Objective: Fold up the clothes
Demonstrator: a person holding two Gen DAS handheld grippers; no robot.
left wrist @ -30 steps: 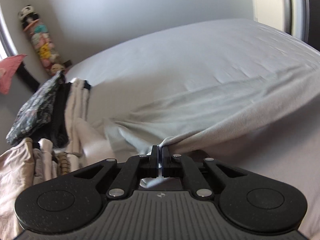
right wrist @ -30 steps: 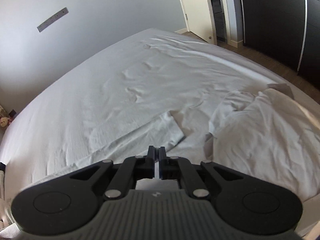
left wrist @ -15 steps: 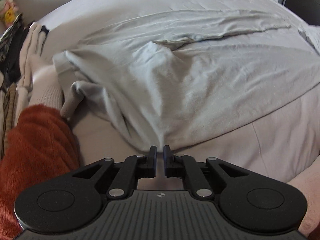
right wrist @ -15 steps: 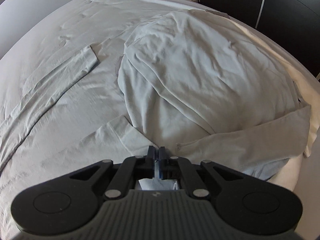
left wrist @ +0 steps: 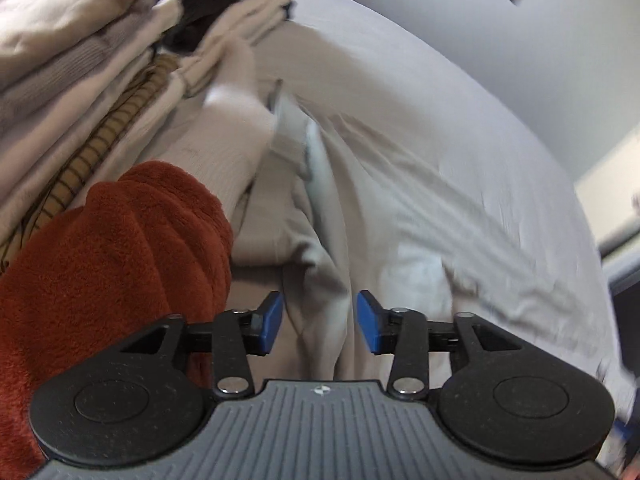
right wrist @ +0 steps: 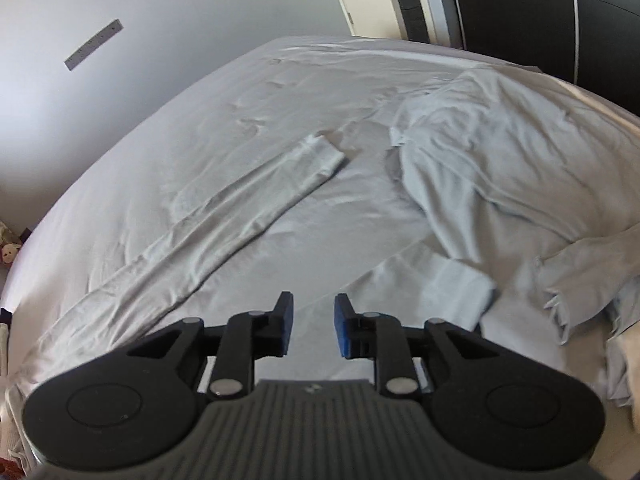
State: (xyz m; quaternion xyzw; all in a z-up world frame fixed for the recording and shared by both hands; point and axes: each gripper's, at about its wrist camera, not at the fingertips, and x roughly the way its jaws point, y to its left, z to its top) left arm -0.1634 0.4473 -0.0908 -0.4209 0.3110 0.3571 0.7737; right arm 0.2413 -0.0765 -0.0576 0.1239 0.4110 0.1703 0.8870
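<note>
The pale grey long-sleeved top (right wrist: 500, 168) lies spread on the bed (right wrist: 208, 120), its body rumpled toward the right side and one sleeve (right wrist: 248, 208) stretched out flat and long across the sheet. It looks thin, soft and light, a jersey knit that will drape and crease at once and slide a little on the smooth sheet; I judge it best taken at a hem, cuff or shoulder seam, where doubled cloth gives the pads something to bite.

The right gripper (right wrist: 313, 326) has just been opening, and its jaws stand apart over the fabric, pressing nothing. The left gripper (left wrist: 319, 322) has also just been opening; its jaws are wide, with a loose fold of the top below and between them, unpinched.

Beside the left one bulges a fluffy rust-red garment (left wrist: 108, 264), thick and plush, and behind it a stack of folded clothes (left wrist: 92, 60), ribbed and striped, in creams and tans.
</note>
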